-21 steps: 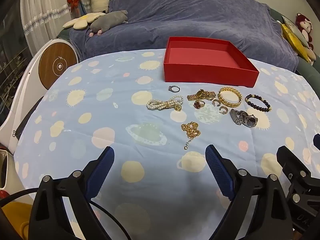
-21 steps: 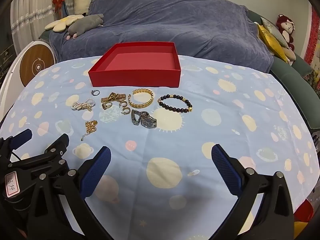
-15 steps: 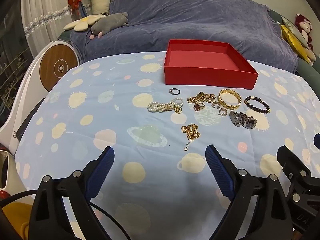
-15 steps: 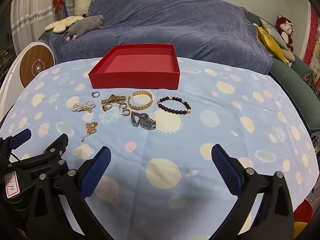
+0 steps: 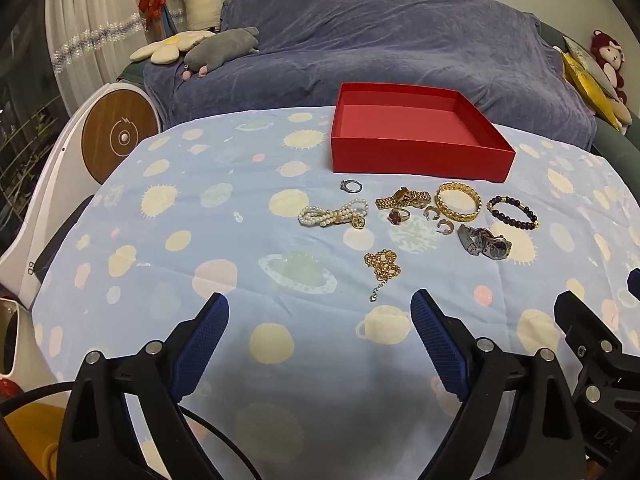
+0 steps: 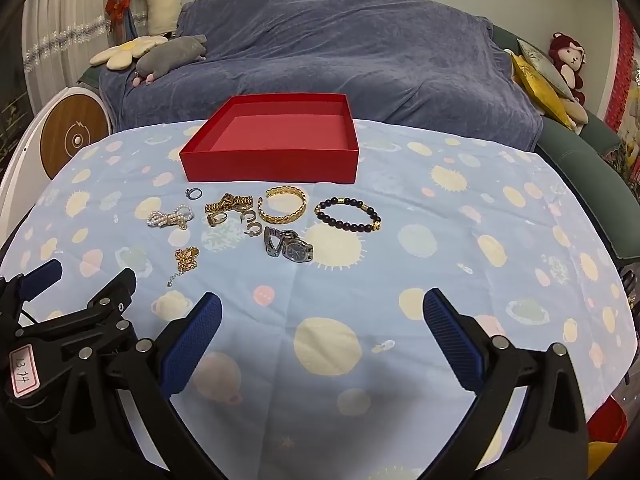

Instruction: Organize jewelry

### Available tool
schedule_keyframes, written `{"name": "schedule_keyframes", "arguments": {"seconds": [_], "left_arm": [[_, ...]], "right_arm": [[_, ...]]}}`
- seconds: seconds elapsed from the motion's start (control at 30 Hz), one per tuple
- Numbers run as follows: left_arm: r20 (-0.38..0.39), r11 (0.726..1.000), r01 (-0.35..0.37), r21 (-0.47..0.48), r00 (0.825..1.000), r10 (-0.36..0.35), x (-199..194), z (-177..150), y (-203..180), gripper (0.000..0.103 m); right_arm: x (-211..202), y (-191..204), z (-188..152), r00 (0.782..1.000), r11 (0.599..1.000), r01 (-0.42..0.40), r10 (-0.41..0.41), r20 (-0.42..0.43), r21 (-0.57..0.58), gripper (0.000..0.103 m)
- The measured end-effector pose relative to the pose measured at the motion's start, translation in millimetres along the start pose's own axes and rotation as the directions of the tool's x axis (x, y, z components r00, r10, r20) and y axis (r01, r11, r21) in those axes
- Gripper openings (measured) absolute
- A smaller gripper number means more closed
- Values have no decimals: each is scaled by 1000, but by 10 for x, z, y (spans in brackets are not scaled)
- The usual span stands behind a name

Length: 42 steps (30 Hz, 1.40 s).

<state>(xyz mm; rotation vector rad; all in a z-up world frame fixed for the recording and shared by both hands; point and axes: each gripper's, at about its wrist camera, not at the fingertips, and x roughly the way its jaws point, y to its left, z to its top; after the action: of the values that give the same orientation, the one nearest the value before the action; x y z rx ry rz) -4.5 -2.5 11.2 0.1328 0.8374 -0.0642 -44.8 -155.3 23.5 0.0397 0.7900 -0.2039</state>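
An empty red box (image 5: 420,160) (image 6: 272,166) stands at the table's far side. In front of it lie a silver ring (image 5: 351,186), a pearl bracelet (image 5: 332,214), a gold watch band (image 5: 402,199), a gold bangle (image 5: 457,201) (image 6: 282,210), a dark bead bracelet (image 5: 513,211) (image 6: 347,214), a silver watch (image 5: 484,241) (image 6: 288,245) and a gold chain (image 5: 382,266) (image 6: 185,259). My left gripper (image 5: 320,332) is open and empty, near the front edge. My right gripper (image 6: 322,328) is open and empty, to its right.
The table wears a light blue cloth with planets (image 5: 200,240). Behind it is a sofa under a blue cover (image 5: 380,40) with plush toys (image 5: 216,46). A white round device (image 5: 116,136) stands at the left.
Both grippers have tilted down or drawn back slightly, so the box and jewelry sit a little lower in both views. Nothing on the table moved.
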Motion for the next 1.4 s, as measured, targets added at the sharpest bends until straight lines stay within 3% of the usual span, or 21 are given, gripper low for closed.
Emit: {"name": "schedule_keyframes", "arguments": {"seconds": [1.4], "left_arm": [[11,1000,2,-7,1000,-2,-54,-34,42,89]], "right_arm": [[-70,7,3,1000,1000,-1,1,5,2,98]]}}
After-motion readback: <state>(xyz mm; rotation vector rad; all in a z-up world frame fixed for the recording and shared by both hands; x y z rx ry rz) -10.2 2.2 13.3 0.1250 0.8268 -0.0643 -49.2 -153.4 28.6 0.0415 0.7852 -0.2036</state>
